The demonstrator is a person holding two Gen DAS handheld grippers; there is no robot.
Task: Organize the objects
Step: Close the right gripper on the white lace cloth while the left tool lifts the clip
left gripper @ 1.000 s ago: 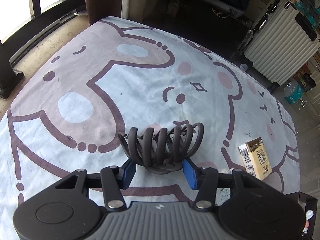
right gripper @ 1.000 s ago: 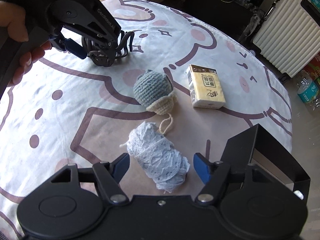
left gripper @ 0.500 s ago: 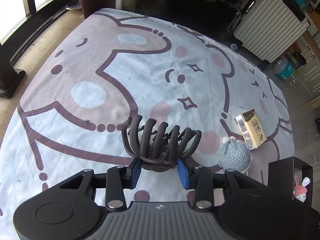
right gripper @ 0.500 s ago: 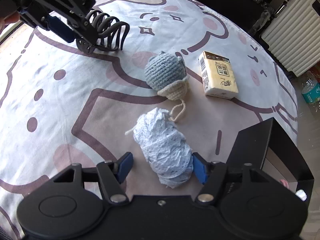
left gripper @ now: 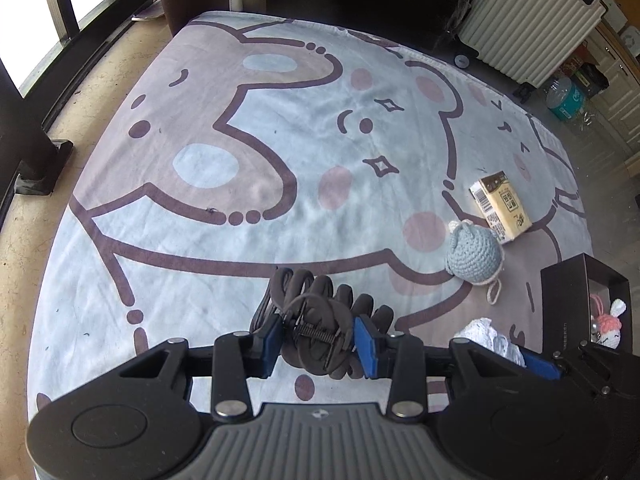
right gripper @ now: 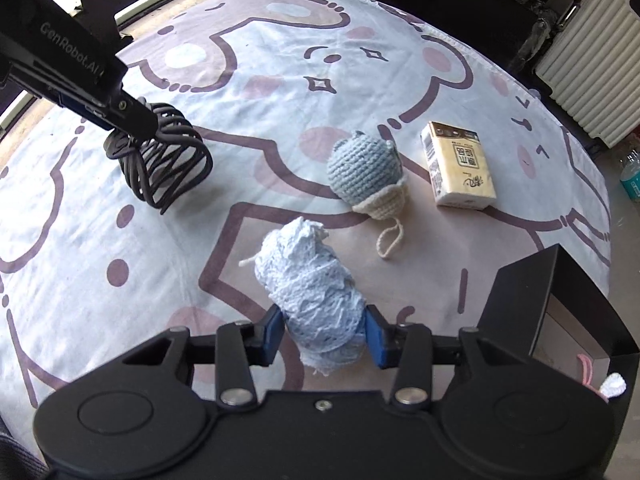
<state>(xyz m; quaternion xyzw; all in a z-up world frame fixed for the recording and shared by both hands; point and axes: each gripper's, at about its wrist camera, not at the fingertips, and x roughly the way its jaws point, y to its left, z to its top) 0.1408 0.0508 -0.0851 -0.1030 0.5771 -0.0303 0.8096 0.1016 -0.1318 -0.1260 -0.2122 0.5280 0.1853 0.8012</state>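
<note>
- A dark hair claw clip (left gripper: 316, 328) is pinched at its hinge end by the left claw (left gripper: 318, 346), the blue pads pressed against both sides; in the right wrist view the clip (right gripper: 164, 160) appears held just above the cartoon-print cloth (right gripper: 280, 40) that covers the bench, though contact with the cloth cannot be ruled out.
- A roll of pale blue lace trim (right gripper: 316, 300) is pinched by the right claw (right gripper: 324, 340), the pads closed on its near end; whether the far end rests on the cloth cannot be told.
- A grey-blue crocheted toy (right gripper: 366, 172) with a cream base and loop is left lying on the cloth, untouched, near the middle.
- A yellow pack of tissues (right gripper: 460, 168) is left lying flat just beside the crocheted toy, slightly apart from it.
- A black open box (right gripper: 520, 300) stands at the right edge of the bench; a small pink-and-white bunny figure (left gripper: 610, 320) is seen already inside it.
- The task is judged to be at an early to middle stage: one item is stowed, two are gripped but not yet placed, and two remain to be collected.
</note>
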